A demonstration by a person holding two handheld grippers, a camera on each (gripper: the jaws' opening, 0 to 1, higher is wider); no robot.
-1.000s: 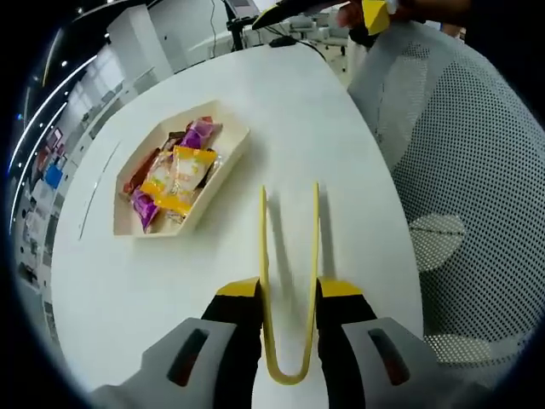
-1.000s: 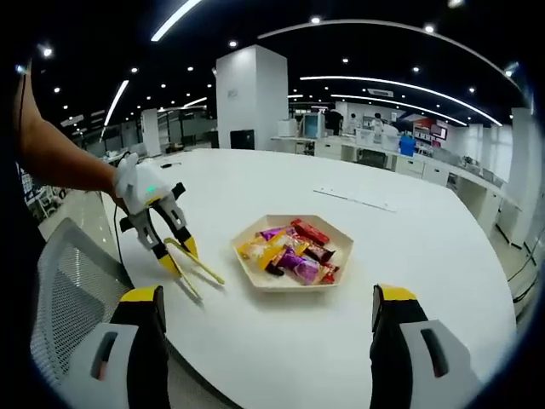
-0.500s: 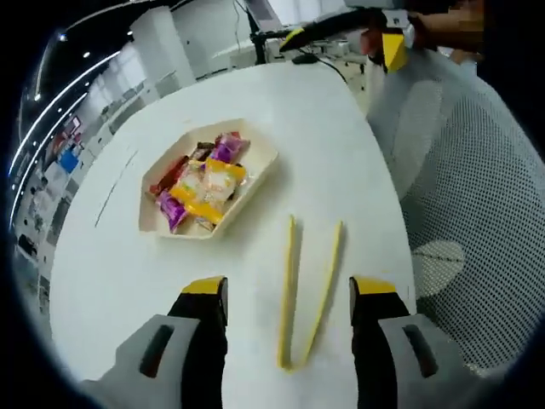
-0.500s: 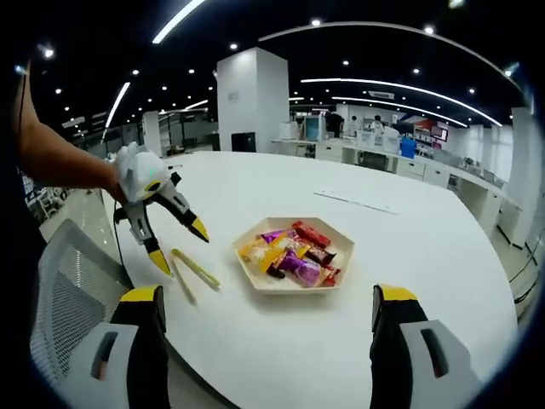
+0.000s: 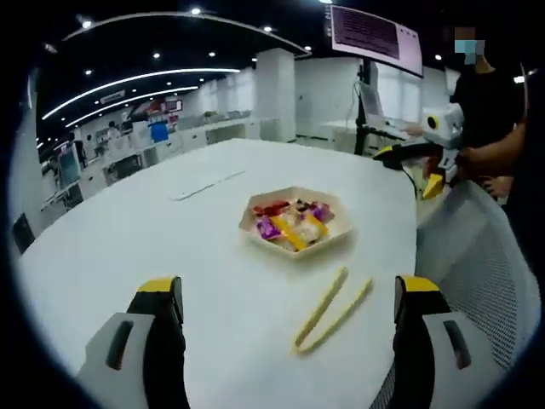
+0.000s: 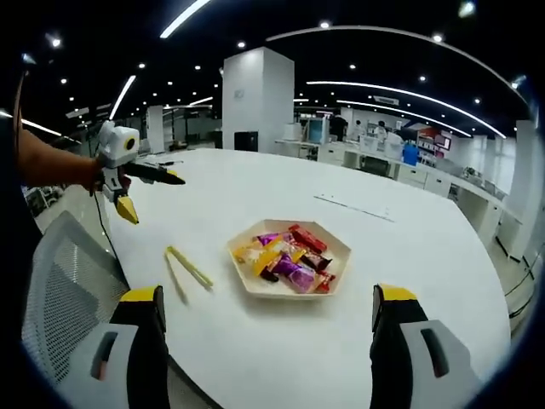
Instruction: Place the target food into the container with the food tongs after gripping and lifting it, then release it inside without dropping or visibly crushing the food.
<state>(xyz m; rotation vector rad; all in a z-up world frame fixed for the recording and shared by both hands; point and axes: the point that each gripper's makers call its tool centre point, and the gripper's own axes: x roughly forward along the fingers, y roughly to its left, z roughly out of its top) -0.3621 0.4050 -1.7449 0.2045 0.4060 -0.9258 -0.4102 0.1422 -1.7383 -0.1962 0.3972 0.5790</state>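
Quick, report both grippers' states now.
Left gripper: open, holding nothing; the yellow tongs lie on the table.
Right gripper: open, holding nothing.

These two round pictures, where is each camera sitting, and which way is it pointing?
Left gripper view: rides on the left gripper, looking across the white table at the tray of wrapped snacks and the yellow tongs; its own jaws stand wide apart, and the person's arm holds the right gripper beyond.

Right gripper view: rides on the right gripper, facing the same tray from the opposite side; the left gripper is held up at left.

Shared: table, tray, tongs.
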